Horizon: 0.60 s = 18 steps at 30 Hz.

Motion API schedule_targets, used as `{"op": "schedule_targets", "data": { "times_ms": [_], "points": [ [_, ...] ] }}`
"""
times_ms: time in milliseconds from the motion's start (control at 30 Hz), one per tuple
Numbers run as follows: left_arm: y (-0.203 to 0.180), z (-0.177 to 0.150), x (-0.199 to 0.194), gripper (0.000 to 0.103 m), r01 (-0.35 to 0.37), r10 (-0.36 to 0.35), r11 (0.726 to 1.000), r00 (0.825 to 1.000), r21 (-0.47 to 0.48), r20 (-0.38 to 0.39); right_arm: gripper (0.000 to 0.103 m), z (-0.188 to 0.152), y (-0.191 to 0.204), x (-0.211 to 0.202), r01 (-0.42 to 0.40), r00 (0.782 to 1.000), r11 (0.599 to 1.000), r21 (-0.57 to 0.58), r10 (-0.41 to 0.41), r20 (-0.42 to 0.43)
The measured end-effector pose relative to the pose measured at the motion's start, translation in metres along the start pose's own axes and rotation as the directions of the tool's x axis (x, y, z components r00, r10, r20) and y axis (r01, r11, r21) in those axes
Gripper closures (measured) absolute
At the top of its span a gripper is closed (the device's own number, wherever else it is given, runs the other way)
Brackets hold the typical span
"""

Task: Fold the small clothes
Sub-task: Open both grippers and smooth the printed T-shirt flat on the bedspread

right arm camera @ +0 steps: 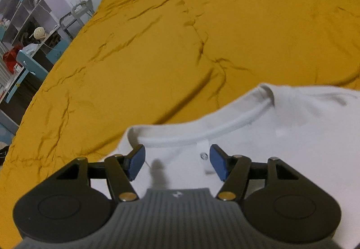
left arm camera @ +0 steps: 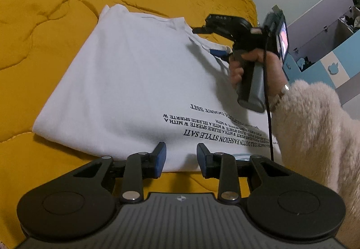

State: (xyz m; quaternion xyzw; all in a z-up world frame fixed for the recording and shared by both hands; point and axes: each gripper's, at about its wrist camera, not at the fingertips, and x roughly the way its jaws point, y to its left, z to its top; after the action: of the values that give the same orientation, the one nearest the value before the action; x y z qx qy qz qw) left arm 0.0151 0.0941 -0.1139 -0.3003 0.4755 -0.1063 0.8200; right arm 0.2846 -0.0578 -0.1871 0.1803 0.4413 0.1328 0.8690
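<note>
White cotton shirt (left arm camera: pixel 126 73) lies partly folded on the yellow quilt (left arm camera: pixel 45 24). The right gripper (right arm camera: pixel 177 162) hangs spread over its collar (right arm camera: pixel 202 132), pinching nothing, likely lining up a grab; the left gripper (left arm camera: pixel 181 159), half spread and empty, waits at the shirt's hem.

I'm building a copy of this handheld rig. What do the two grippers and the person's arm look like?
Both the left gripper and the right gripper have black linkage arms with silver pivot pins, blue finger pads and a ribbed grey body. From the left wrist view, the right one has a grey-black pistol handle, a black cable and a small screen. The sleeve is fluffy cream.
</note>
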Motion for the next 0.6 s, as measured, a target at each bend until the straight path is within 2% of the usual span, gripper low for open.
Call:
{"op": "schedule_targets", "data": {
  "times_ms": [200,267,400,600],
  "points": [
    [-0.004,0.001,0.001,0.065,-0.021,0.021,0.999,1.000,0.026,0.000,0.043,-0.025,-0.006,-0.036,-0.007,1.000,0.999,-0.052,0.007,0.004],
    [-0.009,0.002,-0.001,0.065,-0.037,0.037,0.998,0.999,0.057,-0.001,0.043,-0.038,-0.005,-0.053,0.005,1.000,0.996,-0.089,-0.005,0.001],
    [-0.013,0.002,-0.009,0.064,-0.061,0.060,0.996,0.998,0.062,0.020,0.043,-0.068,-0.012,-0.086,-0.021,0.999,0.993,-0.115,0.017,-0.029],
    [-0.005,0.002,-0.023,0.061,-0.083,0.081,0.996,0.996,0.037,0.047,0.043,-0.114,-0.028,-0.139,-0.081,0.995,0.994,-0.072,0.076,-0.064]
  ]
}}
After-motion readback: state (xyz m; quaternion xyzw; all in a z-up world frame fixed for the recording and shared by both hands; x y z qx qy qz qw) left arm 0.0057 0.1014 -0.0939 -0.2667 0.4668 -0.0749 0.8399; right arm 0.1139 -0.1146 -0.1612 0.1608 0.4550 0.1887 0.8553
